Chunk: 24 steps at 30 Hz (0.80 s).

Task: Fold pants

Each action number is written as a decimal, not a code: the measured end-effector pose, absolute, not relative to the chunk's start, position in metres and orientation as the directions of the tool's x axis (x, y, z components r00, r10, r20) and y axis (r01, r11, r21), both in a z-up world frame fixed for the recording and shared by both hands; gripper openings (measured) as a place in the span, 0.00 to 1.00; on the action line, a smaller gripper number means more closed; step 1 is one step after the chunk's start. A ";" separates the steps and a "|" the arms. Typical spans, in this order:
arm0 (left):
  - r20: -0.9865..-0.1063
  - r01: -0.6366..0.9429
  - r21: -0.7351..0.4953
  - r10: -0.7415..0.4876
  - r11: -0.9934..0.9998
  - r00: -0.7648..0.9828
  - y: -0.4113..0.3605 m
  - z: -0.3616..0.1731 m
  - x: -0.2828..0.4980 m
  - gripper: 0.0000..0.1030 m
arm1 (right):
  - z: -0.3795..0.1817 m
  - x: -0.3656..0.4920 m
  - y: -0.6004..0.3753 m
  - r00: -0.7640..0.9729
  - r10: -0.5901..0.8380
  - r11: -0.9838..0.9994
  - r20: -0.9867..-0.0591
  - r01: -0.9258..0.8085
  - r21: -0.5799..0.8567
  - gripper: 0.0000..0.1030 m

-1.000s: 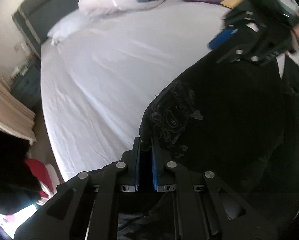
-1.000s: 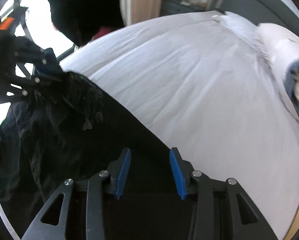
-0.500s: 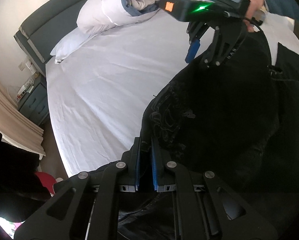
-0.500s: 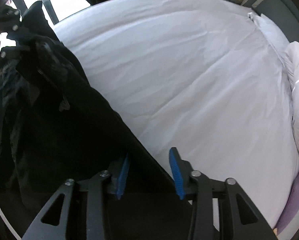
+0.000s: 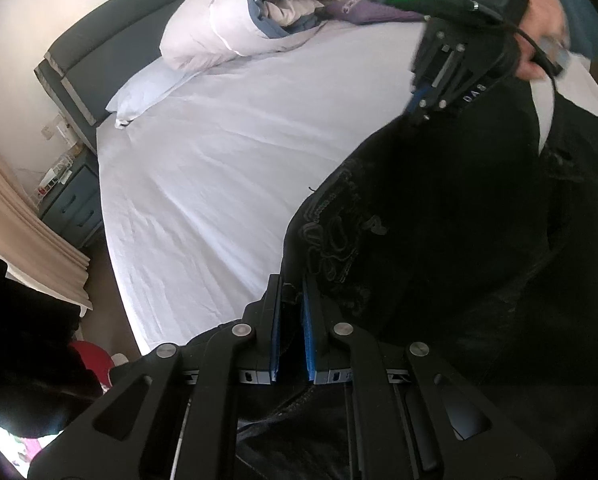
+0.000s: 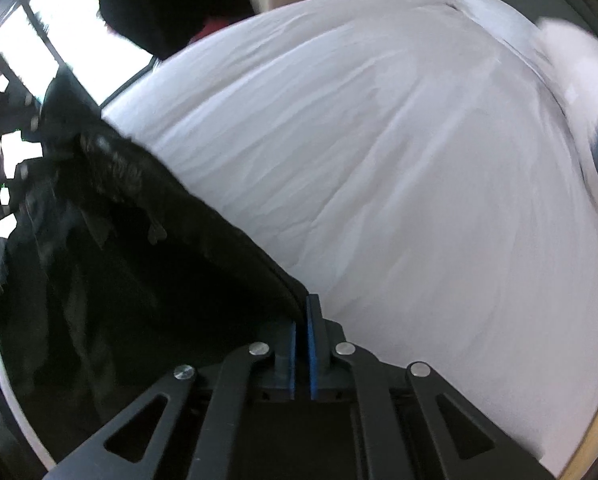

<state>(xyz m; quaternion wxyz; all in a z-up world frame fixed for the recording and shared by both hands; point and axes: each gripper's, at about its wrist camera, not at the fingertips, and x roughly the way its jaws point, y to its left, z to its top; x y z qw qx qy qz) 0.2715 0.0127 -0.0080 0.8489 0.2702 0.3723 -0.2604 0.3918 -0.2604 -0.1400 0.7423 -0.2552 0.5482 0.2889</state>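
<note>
Black pants [image 5: 439, 220] with stitched patterning hang stretched between my two grippers above the white bed sheet [image 5: 219, 160]. In the left wrist view my left gripper [image 5: 291, 300] is shut on a bunched edge of the cloth, which shows between its blue pads. Further off at the upper right, the right gripper [image 5: 417, 114] grips the same taut edge, held by a person's hand [image 5: 543, 20]. In the right wrist view the right gripper [image 6: 301, 312] is shut on the pants' [image 6: 119, 260] hem edge. The rest of the cloth drapes down to the left, dark and blurred.
A rolled white and blue duvet [image 5: 239, 20], a pillow [image 5: 147, 92] and a purple cloth [image 5: 363, 10] lie at the head of the bed by the grey headboard [image 5: 99, 48]. A nightstand [image 5: 73, 204] and beige curtain [image 5: 19, 232] stand left of the bed.
The right gripper's jaws have shut on the pants' edge, which lay between them before. Both grippers shifted, and the edge between them now runs tauter.
</note>
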 end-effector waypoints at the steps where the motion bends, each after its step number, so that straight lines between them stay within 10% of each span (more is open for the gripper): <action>1: -0.769 0.640 0.267 -0.241 0.721 0.592 0.011 -0.006 0.269 0.08 | -0.137 0.389 -0.264 0.237 0.168 0.743 -0.957 -0.669 -0.036 0.05; 14: -0.754 0.652 0.267 -0.267 0.710 0.600 -0.006 0.015 0.173 0.08 | -0.143 0.288 -0.340 0.315 0.500 0.865 -0.807 -0.221 0.450 0.05; 24: -0.787 0.723 0.272 -0.285 0.635 0.547 -0.025 -0.007 0.058 0.08 | -0.173 0.205 -0.348 0.246 0.561 0.826 -0.790 -0.098 0.555 0.05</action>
